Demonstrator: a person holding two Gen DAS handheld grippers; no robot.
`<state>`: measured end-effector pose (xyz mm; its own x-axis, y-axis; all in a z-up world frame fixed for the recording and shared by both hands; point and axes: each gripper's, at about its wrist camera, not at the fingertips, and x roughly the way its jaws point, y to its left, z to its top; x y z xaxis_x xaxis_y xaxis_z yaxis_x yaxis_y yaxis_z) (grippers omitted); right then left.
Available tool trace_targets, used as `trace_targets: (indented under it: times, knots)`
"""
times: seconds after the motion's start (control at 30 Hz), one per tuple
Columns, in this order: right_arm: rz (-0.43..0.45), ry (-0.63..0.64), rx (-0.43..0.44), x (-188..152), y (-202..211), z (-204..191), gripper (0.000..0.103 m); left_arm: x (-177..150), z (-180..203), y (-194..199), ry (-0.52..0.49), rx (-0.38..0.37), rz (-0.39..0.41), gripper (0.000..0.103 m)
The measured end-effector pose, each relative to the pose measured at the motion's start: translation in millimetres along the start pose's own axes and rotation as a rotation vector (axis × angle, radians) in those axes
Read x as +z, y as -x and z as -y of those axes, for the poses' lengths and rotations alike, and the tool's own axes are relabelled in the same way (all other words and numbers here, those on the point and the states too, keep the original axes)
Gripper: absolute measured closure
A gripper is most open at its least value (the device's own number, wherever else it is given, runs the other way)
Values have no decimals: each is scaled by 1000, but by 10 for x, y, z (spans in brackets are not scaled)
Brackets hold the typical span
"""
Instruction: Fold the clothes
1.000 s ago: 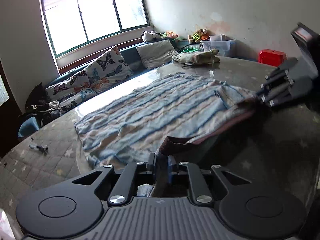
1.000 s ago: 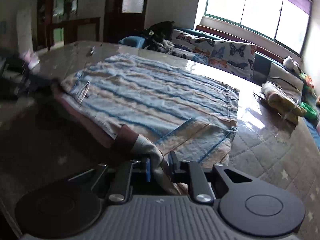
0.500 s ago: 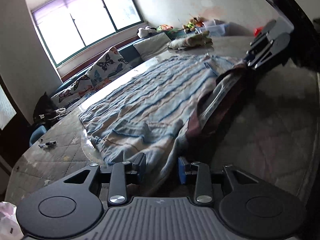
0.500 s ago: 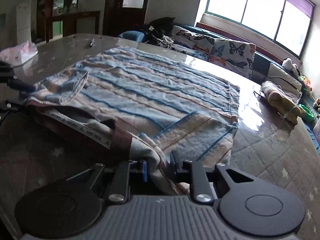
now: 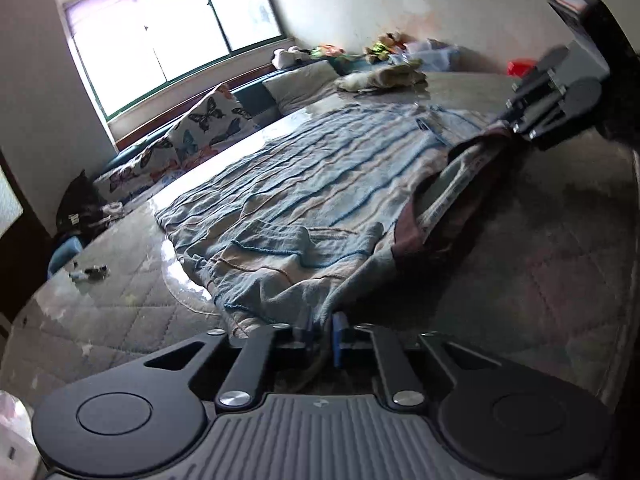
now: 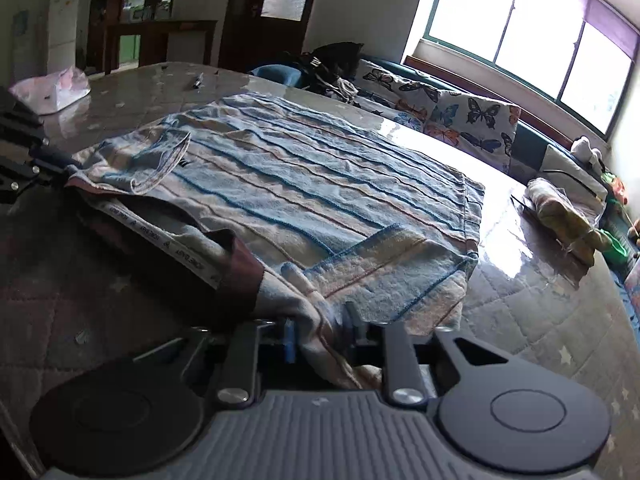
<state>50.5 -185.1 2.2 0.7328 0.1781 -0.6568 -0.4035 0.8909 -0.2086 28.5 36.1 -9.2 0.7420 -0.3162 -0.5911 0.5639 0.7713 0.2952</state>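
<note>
the striped blue shirt (image 5: 320, 184) lies spread across the middle of the table (image 5: 540, 280), its dark-lined collar edge lifted between the two claws. the left gripper (image 5: 320, 332) has just closed and pinches the shirt's near edge at the bottom of its view. the right gripper (image 6: 320, 336) clamps the cloth beside the collar. butterfly cushions (image 6: 472, 116) sit under the window (image 6: 520, 20).

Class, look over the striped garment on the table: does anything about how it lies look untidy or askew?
Yes. The striped garment lies mostly flat, but its near edge is lifted and bunched between the left gripper and right gripper, gaping open to show the maroon lining.
</note>
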Motion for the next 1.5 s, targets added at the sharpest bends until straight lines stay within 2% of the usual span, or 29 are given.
trace_targets:
  times: [0.13,0.4,0.67,0.8,1.1,1.3,1.5]
  knots:
    - [11,-4,0,24,49,-4,93,59,-7,94,24,19,27,98]
    - [50,9,33,66,389,-75,95,60,-23,463,42,22,54,99]
    - [24,30,136,-103,972,-413,96,-114,146,1135,98,42,71,99]
    - [11,40,166,-185,1103,-575,97,-170,194,1292,155,72,85,99]
    - [86,32,124,133,1104,-394,97,102,-51,1098,193,143,123,99]
    - [101,4,100,507,847,-157,97,453,-358,777,177,164,148,99]
    - [82,-37,103,866,470,153,97,793,-673,277,154,163,105,99]
